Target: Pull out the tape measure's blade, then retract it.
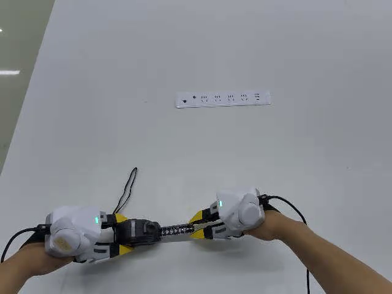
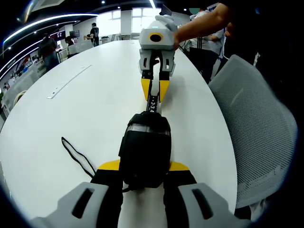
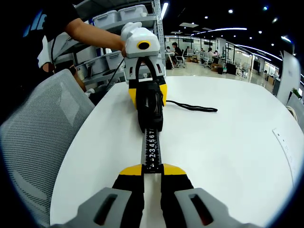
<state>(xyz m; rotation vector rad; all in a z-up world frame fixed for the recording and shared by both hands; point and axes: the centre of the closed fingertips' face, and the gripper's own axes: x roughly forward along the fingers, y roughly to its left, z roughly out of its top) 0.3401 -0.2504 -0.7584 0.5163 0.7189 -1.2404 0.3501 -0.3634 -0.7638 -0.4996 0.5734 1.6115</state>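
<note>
Table (image 1: 184,49) white, open-plan office around, grey mesh chair (image 2: 256,118) beside it. Left gripper (image 1: 122,234) fingers clamped on black tape measure (image 1: 139,231). Blade (image 1: 176,231), digits 2–7 readable, runs to right gripper (image 1: 199,225) fingers, which pinch its tip.

black tape measure (image 1: 139,231), white-numbered dark blade (image 3: 152,147), white table (image 1: 184,49).

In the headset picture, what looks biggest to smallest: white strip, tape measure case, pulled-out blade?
1. white strip, longest, though close to the case in area
2. tape measure case, nearer the camera
3. pulled-out blade, short and thin
</note>
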